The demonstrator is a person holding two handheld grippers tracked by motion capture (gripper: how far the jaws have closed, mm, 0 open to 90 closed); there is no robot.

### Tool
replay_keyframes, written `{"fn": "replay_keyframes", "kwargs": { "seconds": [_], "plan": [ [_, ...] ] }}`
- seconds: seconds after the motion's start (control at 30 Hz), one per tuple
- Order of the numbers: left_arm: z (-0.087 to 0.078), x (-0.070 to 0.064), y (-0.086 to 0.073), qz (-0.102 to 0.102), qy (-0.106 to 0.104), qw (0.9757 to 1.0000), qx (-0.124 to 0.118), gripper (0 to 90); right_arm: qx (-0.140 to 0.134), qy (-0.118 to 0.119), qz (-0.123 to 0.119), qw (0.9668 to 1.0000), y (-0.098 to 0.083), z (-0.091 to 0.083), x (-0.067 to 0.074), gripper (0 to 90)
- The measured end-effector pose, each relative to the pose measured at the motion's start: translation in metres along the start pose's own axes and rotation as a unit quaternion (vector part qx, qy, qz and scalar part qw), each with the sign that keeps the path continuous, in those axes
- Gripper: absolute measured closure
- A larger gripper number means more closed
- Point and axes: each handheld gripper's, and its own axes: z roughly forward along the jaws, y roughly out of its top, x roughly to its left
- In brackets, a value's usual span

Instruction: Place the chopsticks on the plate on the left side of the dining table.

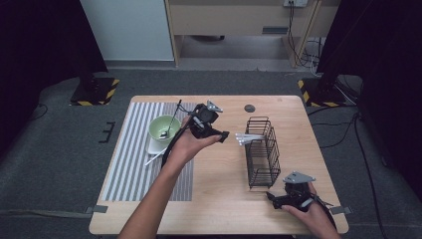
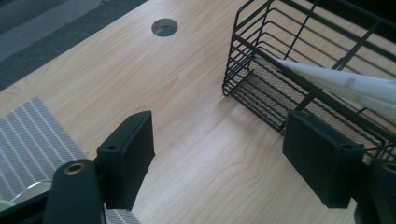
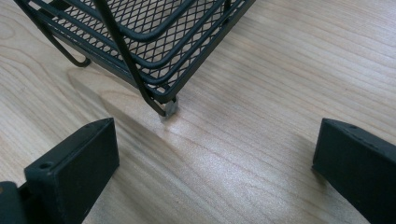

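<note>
With white utensils (image 1: 247, 138) already lying in the rack (image 1: 263, 152), the left gripper (image 1: 222, 135) is hanging released and empty beside it, the right gripper (image 1: 272, 198) is idling open, and the bowl (image 1: 164, 128) cutlery is waiting.

Light wooden worktop (image 1: 219, 199) on grey carpet floor (image 1: 59, 164). Round cable hole (image 1: 250, 108) near its far edge. Black stand bases with yellow-black hazard tape (image 1: 94, 92) at both far corners. Dark curtains (image 1: 35, 45) flank the scene. Pale wall panel (image 1: 127, 30) and wooden furniture (image 1: 234, 20) behind; cables (image 1: 303, 52) trail right.
</note>
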Motion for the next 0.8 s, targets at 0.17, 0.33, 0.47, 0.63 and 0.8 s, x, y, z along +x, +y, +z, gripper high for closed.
{"fn": "replay_keyframes", "kwargs": {
  "seconds": [0.17, 0.33, 0.47, 0.63, 0.8],
  "plan": [
    [0.0, -0.001, 0.0, -0.006, -0.004, 1.0, -0.003, 24.6, 0.0, 0.0, 0.0, 1.0, 0.0, 0.0, 0.0, 0.3],
    [0.0, -0.005, -0.002, 0.0, -0.008, 1.0, -0.004, 25.3, 0.0, 0.0, 0.0, 1.0, 0.0, 0.0, 0.0, 0.3],
    [0.0, -0.007, -0.004, -0.004, -0.015, 0.9999, -0.008, 27.6, 0.0, 0.0, 0.0, 1.0, 0.0, 0.0, 0.0, 0.3],
    [-0.006, -0.008, -0.004, -0.007, -0.016, 0.9997, -0.02, 33.2, 0.0, 0.0, 0.0, 1.0, 0.0, 0.0, 0.0, 0.3],
    [-0.011, -0.013, -0.004, 0.0, -0.024, 0.9994, -0.026, 38.7, 0.0, 0.0, 0.0, 1.0, 0.0, 0.0, 0.0, 0.3]
  ]
}}
